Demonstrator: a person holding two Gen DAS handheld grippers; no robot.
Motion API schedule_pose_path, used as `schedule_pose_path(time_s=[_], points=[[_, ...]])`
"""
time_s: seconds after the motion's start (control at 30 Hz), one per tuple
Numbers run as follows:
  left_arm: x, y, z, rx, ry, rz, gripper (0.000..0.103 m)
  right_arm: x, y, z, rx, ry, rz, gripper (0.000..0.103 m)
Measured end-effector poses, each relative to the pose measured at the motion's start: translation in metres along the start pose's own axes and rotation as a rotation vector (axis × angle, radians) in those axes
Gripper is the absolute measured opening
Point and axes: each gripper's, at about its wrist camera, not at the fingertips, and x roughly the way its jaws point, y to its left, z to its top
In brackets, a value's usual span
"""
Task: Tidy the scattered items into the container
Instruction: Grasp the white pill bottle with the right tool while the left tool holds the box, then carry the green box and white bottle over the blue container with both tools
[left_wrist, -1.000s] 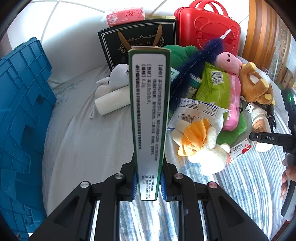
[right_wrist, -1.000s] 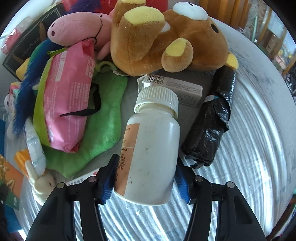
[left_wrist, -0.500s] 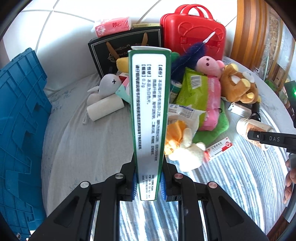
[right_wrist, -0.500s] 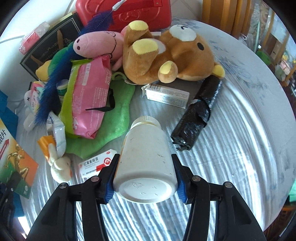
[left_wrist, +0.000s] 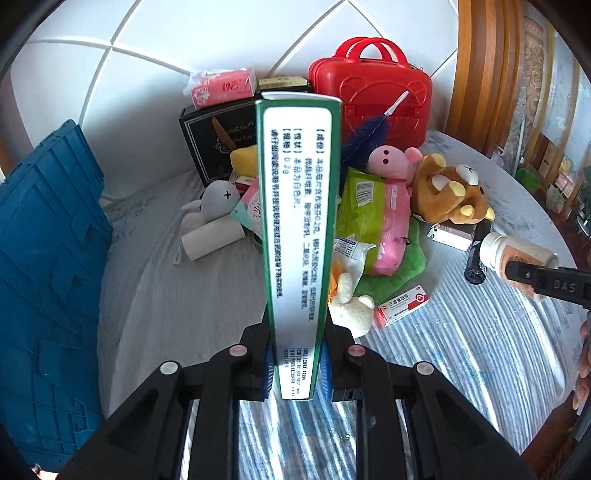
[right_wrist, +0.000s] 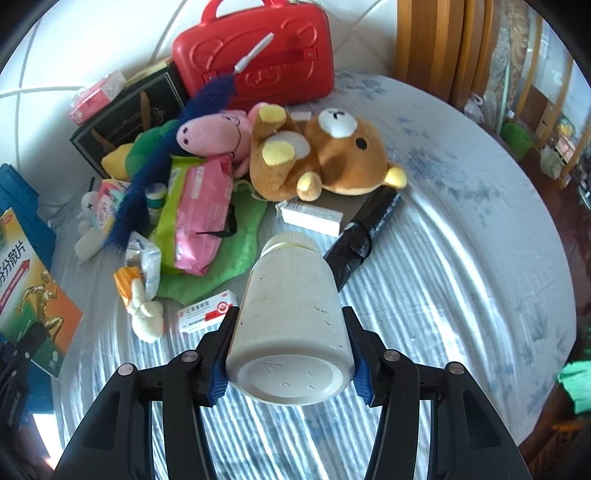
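My left gripper (left_wrist: 295, 369) is shut on a tall green-and-white medicine box (left_wrist: 297, 236), held upright above the table; the box also shows in the right wrist view (right_wrist: 29, 295). My right gripper (right_wrist: 288, 365) is shut on a white pill bottle (right_wrist: 291, 317), lifted off the table with its base towards the camera; the bottle also shows in the left wrist view (left_wrist: 517, 254). The blue crate (left_wrist: 44, 266) stands at the left. Scattered items lie in a pile: a brown bear (right_wrist: 332, 155), a pink pig (right_wrist: 214, 133), a pink wipes pack (right_wrist: 203, 214), a small red-and-white box (right_wrist: 208, 312).
A red case (right_wrist: 255, 62) and a black gift bag (right_wrist: 125, 122) stand at the back by the wall. A black roll (right_wrist: 365, 236) and a white carton (right_wrist: 310, 218) lie near the bear. A small duck toy (right_wrist: 144, 310) lies on the striped cloth.
Both grippers have risen and drawn back from the pile. The right gripper has lifted the bottle off the table and tipped its base towards the camera. The left still holds its box.
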Motion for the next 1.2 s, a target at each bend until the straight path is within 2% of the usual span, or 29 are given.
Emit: schedule_pose_path(time_s=[0.33, 0.6, 0.87, 1.2], points=[[-0.050, 0.001, 0.012, -0.033, -0.012, 0.009, 0.019, -0.065, 0.005, -0.009, -0.053, -0.074, 0.026, 0.052], [-0.099, 0.012, 0.024, -0.061, -0.057, -0.004, 0.019, -0.126, 0.025, -0.016, -0.088, -0.146, 0.074, 0.052], [-0.139, 0.031, 0.030, -0.076, -0.105, -0.027, 0.019, -0.172, 0.043, -0.016, -0.098, -0.209, 0.116, 0.052], [-0.166, 0.072, 0.029, -0.093, -0.139, -0.028, 0.019, -0.207, 0.090, -0.020, -0.138, -0.246, 0.176, 0.052]])
